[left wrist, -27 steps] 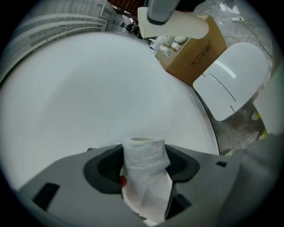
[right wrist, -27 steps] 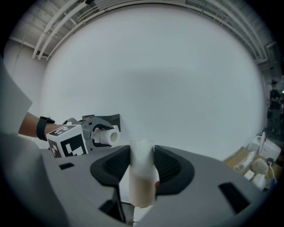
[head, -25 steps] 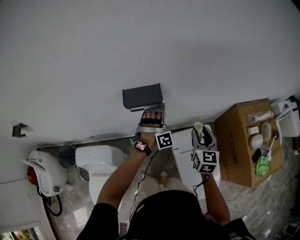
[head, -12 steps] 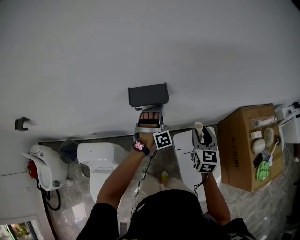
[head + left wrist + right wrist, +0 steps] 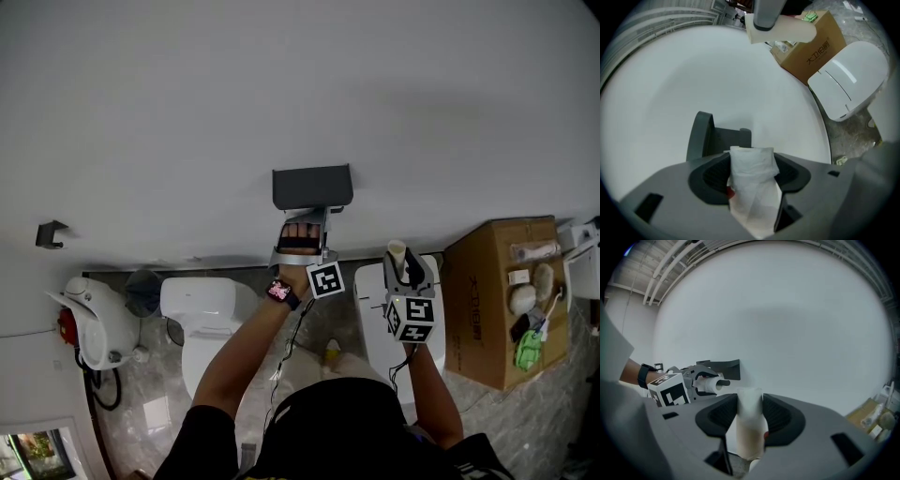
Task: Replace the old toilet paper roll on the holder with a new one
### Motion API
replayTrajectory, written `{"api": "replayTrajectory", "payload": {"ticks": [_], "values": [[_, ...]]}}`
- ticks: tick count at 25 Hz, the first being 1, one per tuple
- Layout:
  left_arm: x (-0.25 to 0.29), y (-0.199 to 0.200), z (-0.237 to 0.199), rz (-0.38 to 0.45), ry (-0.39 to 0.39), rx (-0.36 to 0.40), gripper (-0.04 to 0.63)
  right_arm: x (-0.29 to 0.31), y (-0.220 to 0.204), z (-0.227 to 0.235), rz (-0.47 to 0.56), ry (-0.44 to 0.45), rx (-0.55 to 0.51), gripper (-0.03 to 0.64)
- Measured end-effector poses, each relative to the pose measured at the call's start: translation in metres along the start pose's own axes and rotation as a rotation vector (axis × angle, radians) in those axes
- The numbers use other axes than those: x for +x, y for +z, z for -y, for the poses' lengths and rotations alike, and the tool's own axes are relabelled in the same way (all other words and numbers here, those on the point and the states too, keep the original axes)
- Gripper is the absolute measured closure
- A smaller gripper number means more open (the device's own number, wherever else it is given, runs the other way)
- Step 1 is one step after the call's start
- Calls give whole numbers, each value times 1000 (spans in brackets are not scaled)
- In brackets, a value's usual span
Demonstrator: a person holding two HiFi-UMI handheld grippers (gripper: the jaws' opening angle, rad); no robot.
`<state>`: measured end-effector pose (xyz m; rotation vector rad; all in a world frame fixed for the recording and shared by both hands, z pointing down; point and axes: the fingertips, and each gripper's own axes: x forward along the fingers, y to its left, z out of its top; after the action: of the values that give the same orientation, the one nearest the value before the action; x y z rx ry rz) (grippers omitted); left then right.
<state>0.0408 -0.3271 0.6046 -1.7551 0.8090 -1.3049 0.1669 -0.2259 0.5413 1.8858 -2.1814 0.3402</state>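
A dark grey paper holder (image 5: 312, 187) hangs on the white wall. Just below it, my left gripper (image 5: 302, 219) is shut on a small white toilet paper roll (image 5: 752, 180). In the left gripper view the holder (image 5: 715, 140) stands right behind the roll; whether they touch I cannot tell. My right gripper (image 5: 402, 261), lower and to the right, is shut on a cream cardboard tube (image 5: 397, 251), held upright and clear of the wall. The right gripper view shows that tube (image 5: 749, 432) between the jaws, and the left gripper (image 5: 707, 383) with its roll by the holder (image 5: 723, 369).
A white toilet (image 5: 202, 314) stands on the floor to the left. A white lidded bin (image 5: 375, 305) is below my right hand. A cardboard box (image 5: 487, 309) with several small items on top sits at the right. A small dark hook (image 5: 49, 232) is on the wall far left.
Both grippers have shifted a little left against the holder and the box; the left one now sits under the holder's left half. Both grips are unchanged.
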Motion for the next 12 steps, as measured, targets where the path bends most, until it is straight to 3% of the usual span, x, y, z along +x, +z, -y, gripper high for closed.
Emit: {"api": "replayTrajectory", "payload": {"ticks": [5,12], "values": [[-2,-1,-2,8,-10,-30,319,5,5,-6,5,14,-15,445],[-1,-6,-3,7,5,-10,321,3,6,0,7,13,-25,445]]}}
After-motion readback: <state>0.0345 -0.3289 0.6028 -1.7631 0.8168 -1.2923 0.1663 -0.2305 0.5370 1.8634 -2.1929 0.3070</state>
